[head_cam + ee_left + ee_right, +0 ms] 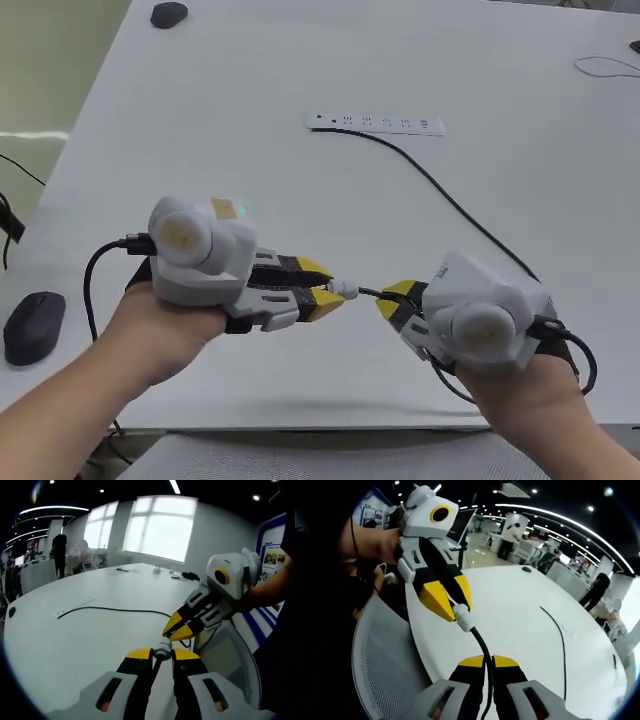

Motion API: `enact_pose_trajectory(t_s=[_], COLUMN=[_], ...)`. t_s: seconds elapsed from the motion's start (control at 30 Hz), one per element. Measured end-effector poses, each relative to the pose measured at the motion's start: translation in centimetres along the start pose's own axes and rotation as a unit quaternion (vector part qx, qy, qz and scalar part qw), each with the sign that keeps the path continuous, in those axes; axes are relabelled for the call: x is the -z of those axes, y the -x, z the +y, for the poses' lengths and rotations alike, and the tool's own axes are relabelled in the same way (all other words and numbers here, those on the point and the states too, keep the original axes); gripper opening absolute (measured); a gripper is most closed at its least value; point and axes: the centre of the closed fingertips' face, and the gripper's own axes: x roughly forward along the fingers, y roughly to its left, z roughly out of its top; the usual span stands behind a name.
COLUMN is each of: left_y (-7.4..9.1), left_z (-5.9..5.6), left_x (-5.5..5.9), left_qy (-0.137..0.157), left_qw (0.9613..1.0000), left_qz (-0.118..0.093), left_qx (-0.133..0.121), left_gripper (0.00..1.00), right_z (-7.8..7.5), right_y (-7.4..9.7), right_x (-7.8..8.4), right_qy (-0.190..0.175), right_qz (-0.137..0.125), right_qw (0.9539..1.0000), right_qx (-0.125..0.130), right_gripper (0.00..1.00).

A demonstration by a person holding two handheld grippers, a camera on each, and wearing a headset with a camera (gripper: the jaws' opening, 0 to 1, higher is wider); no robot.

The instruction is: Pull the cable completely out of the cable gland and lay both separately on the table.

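White table [300,60], bright windows [160,527], ceiling strip lights [174,486], mesh chair [380,650].

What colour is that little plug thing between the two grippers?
White gland, on a black cable; right gripper view shows it best.

Hidden: most of the cable gland [345,290], between the jaws of the left gripper [330,293]; the cable [368,293] past the jaws of the right gripper [392,300]. Cut off at right edge: dark object [635,46].

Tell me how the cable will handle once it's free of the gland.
Probably floppy: the cable bends in a curve between the gland and the right gripper. Likely light, being thin. It may droop or snake when laid down.
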Motion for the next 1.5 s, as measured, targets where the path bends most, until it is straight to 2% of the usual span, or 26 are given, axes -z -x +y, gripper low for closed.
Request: enact_pose_trajectory(t_s=[0.3,0.5,0.67,0.7,0.83,0.87,0.9,0.93,1.03,1.1,1.2,1.5], left_y=[0.1,0.2,0.2,0.2,0.2,0.2,0.2,0.2,0.2,0.2,0.2,0.7], left_z=[0.0,0.0,-0.1,-0.1,-0.2,-0.2,-0.2,-0.2,-0.3,-0.3,-0.4,0.2], left_x=[-0.2,-0.2,-0.1,0.0,-0.1,0.0,0.0,0.1,0.1,0.2,0.3,0.1], left_qy=[0.001,0.002,0.003,0.003,0.002,0.002,0.001,0.002,0.002,0.001,0.002,0.004], left_qw=[1.0,1.0,1.0,1.0,1.0,1.0,1.0,1.0,1.0,1.0,1.0,0.9999], left_qz=[-0.002,-0.002,-0.001,-0.001,-0.001,-0.001,-0.001,0.0,0.001,0.003,0.004,0.001], left_qx=[-0.004,-0.006,-0.006,-0.006,-0.006,-0.006,-0.006,-0.005,-0.005,-0.005,-0.006,-0.011], left_gripper=[0.15,0.15,0.15,0.15,0.15,0.15,0.15,0.15,0.15,0.15,0.15,0.15], right_z=[-1.7,-2.6,-3.2,-3.2,-3.6,-3.5,-3.5,-3.5,-3.7,-3.6,-3.3,-3.1], right_y=[0.3,0.2,0.0,-0.1,-0.4,-0.5,-0.6,-0.7,-0.7,-0.6,-0.6,-0.4], right_x=[1.9,3.8,5.6,6.1,7.6,8.0,8.6,8.9,9.5,9.2,9.1,8.7], right_qy=[-0.076,-0.145,-0.2,-0.22,-0.271,-0.287,-0.31,-0.318,-0.323,-0.325,-0.295,-0.268], right_qz=[0.006,0.012,0.018,0.022,0.025,0.025,0.032,0.034,0.04,0.036,0.039,0.035], right_qw=[0.9969,0.9889,0.9791,0.9745,0.9615,0.9568,0.9495,0.9466,0.9445,0.9439,0.9538,0.9622], right_qx=[0.021,0.03,0.035,0.036,0.041,0.04,0.038,0.038,0.042,0.042,0.04,0.035], right_gripper=[0.0,0.0,0.0,0.0,0.0,0.0,0.0,0.0,0.0,0.0,0.0,0.01])
